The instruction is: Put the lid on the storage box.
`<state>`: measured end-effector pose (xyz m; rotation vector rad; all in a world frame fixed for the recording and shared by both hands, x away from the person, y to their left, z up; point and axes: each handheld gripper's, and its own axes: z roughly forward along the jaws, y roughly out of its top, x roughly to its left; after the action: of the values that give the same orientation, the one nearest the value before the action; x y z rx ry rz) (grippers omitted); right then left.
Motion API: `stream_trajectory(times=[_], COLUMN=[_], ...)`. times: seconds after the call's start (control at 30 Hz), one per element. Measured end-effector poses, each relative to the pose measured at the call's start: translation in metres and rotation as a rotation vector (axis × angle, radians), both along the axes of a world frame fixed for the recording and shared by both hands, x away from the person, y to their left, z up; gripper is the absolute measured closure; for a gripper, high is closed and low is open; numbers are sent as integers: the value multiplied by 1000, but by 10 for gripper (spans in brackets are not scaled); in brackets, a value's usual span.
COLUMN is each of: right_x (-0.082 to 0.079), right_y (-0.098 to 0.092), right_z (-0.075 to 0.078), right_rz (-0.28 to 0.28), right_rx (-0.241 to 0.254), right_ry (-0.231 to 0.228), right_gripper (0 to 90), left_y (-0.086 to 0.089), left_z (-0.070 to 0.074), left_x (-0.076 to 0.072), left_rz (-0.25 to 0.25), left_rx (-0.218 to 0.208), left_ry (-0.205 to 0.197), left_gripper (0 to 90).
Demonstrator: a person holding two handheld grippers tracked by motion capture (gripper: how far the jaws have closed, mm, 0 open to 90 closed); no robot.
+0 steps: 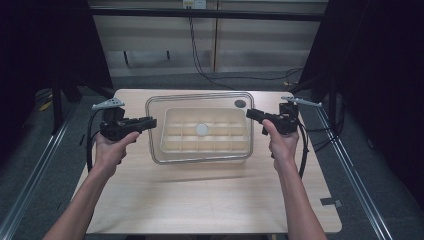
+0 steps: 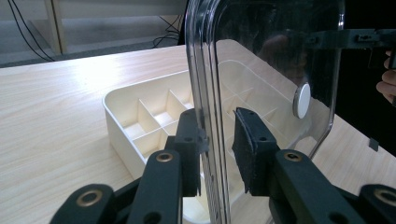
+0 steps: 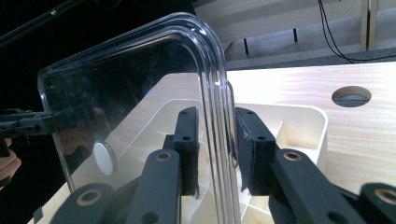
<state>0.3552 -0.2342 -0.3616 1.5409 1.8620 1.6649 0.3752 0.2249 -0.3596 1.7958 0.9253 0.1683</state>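
A clear plastic lid (image 1: 199,96) with a white round knob (image 1: 202,129) hangs flat over a cream tray (image 1: 170,145) divided into several compartments. My left gripper (image 1: 150,122) is shut on the lid's left edge, and my right gripper (image 1: 251,114) is shut on its right edge. In the left gripper view the jaws (image 2: 217,144) clamp the lid's rim (image 2: 201,70), with the tray (image 2: 121,112) below. In the right gripper view the jaws (image 3: 217,149) pinch the opposite rim (image 3: 210,60) over the tray (image 3: 299,121).
The tray rests on a light wooden table (image 1: 200,200) with a round hole (image 1: 240,103) near its far right corner. Dark curtains flank both sides. Cables run along the floor behind, and metal rails border the table.
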Motion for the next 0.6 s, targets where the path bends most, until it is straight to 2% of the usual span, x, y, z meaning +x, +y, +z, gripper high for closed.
stream_trajectory(times=[0.43, 0.5, 0.6], right_x=[17, 19, 22], right_y=[0, -1, -4], right_z=[0, -1, -4], right_rz=[-8, -13, -26], right_rx=[7, 4, 11], right_ry=[15, 21, 32], right_gripper=[724, 725, 725], left_y=[-3, -5, -9], left_z=[2, 1, -1], left_x=[21, 25, 31], left_rz=[22, 34, 35], left_rx=[11, -7, -6], left_ry=[24, 34, 42], left_gripper=[713, 711, 709])
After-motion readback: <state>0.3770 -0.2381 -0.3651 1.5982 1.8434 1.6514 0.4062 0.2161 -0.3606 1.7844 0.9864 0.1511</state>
